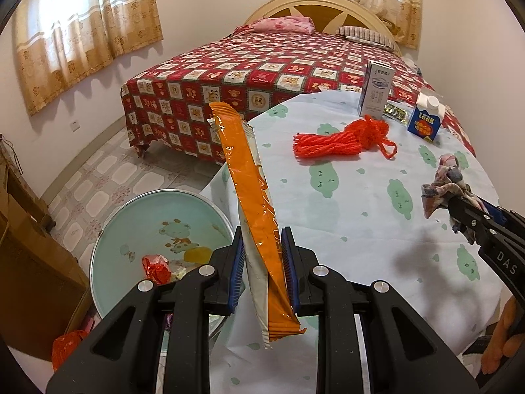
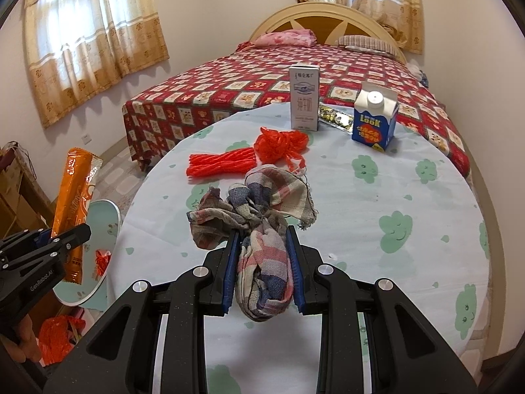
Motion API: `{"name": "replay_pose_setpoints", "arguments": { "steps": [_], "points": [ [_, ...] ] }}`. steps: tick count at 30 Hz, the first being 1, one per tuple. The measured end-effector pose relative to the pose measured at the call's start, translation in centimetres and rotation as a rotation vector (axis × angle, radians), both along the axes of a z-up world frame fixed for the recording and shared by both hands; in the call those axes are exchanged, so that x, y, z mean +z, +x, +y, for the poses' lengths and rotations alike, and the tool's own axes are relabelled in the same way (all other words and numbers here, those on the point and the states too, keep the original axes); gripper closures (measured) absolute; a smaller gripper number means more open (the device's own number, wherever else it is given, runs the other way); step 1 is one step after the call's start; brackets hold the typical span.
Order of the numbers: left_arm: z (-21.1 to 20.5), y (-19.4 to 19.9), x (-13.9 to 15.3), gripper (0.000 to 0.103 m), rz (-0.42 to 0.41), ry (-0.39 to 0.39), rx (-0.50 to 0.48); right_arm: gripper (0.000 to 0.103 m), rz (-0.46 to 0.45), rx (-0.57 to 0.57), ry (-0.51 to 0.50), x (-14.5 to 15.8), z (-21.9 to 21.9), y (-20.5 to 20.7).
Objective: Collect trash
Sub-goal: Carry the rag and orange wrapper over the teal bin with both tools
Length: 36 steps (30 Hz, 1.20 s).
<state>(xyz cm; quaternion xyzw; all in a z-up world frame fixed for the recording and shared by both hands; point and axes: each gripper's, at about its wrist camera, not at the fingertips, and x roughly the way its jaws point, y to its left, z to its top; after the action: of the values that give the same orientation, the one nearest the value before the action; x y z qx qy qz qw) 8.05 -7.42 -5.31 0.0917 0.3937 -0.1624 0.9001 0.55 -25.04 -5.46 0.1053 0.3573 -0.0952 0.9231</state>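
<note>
My left gripper (image 1: 262, 262) is shut on a long orange and white snack wrapper (image 1: 252, 203), held upright at the table's left edge; the wrapper also shows in the right wrist view (image 2: 70, 203). My right gripper (image 2: 262, 262) is shut on a crumpled plaid rag (image 2: 259, 216), lifted over the table; the rag also shows in the left wrist view (image 1: 443, 190). A pale blue basin (image 1: 131, 229) sits below left of the table and holds a red wrapper (image 1: 156, 267) and other scraps.
On the round table (image 2: 393, 197) with a cloud-print cloth lie a red plastic string bundle (image 2: 252, 154), a white milk carton (image 2: 304, 98), a blue LOOK carton (image 2: 374, 118) and a gold foil wrapper (image 2: 336, 119). A bed (image 2: 246, 82) stands behind. Brown cardboard boxes (image 1: 29, 246) stand left.
</note>
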Motion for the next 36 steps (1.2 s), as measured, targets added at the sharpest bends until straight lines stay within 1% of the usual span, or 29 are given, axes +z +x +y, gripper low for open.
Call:
{"name": "replay_pose_setpoints", "arguments": {
  "steps": [12,19,27,36],
  "points": [
    [1.7,-0.1,-0.1,0.081,0.000,0.001,0.035,0.075,-0.003,0.041,0.002,0.1,2.1,0.5],
    [3.1,0.0,-0.2,0.081,0.005,-0.008,0.062,0.075,-0.003,0.084,0.003,0.1,4.1,1.0],
    [5.1,0.1,-0.4,0.081,0.006,-0.014,0.102,0.075,-0.005,0.130,0.006,0.2,6.3,1.8],
    [8.7,0.7,-0.9,0.081,0.004,-0.010,0.179,0.075,0.001,0.202,0.007,0.1,9.8,3.1]
  ]
}}
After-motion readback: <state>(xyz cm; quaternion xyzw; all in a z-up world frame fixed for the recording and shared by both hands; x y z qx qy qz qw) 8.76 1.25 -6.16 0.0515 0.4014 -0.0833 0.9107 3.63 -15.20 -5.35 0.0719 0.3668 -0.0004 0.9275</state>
